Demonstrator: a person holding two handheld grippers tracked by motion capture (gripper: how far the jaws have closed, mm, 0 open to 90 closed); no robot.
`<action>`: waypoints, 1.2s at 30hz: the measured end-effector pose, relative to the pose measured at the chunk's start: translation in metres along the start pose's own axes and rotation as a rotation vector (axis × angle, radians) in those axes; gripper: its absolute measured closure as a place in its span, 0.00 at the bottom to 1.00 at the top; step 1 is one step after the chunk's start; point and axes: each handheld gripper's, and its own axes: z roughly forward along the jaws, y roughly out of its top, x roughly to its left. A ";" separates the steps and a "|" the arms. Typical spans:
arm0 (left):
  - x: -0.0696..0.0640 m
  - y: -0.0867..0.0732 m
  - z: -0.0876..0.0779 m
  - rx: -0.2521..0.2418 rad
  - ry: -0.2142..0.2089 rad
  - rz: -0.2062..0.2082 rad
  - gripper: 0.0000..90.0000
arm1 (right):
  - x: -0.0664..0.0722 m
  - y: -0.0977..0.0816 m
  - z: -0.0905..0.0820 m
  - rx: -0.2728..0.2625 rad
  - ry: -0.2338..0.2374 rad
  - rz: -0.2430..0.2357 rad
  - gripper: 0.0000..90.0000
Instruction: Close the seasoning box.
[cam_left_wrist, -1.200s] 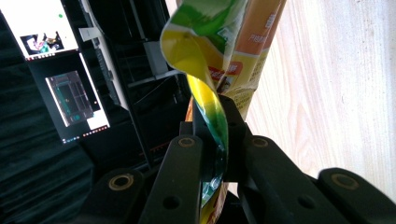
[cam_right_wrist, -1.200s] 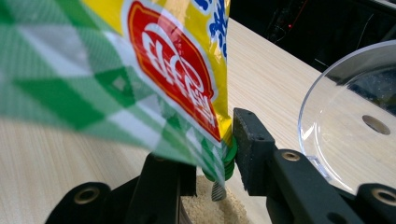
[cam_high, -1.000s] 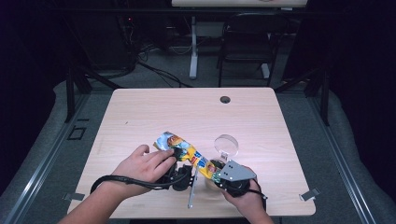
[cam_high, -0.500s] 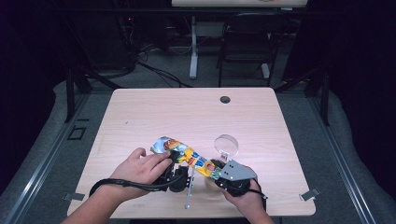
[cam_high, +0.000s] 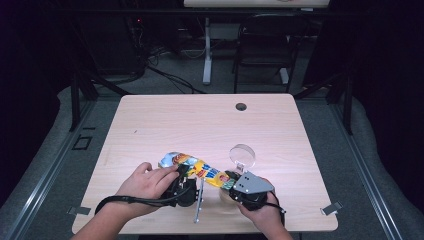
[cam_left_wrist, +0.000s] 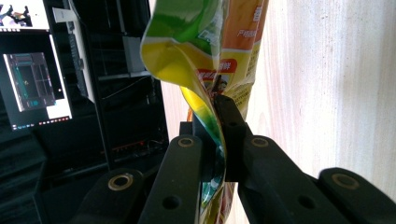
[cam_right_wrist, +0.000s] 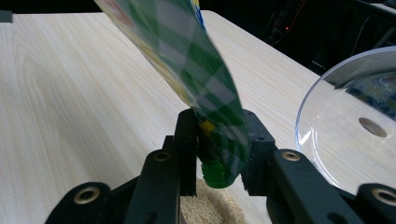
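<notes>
Clear lid (cam_high: 242, 155) on table (cam_high: 200, 125)

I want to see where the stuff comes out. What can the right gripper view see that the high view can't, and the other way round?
Right gripper view alone: the pouch's green spout above pale grains. High view alone: the person's hands, the left gripper, a slim metal tool and the whole light wooden table. Both: the colourful yellow-green foil pouch, the right gripper clamped on it, and the clear round plastic lid.

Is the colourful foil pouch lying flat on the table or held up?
Held up: the colourful foil pouch is stretched between the left gripper and right gripper, both clamped on it.
</notes>
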 end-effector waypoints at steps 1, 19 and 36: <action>-0.001 -0.001 0.001 -0.013 0.008 -0.004 0.98 | 0.000 0.000 0.000 -0.001 0.001 0.000 0.80; -0.010 -0.009 0.009 -0.032 -0.049 -0.104 0.98 | -0.002 0.001 0.000 -0.019 -0.001 0.010 0.80; -0.022 -0.018 0.017 -0.061 -0.070 -0.224 0.98 | -0.001 0.003 0.002 -0.022 0.009 0.006 0.80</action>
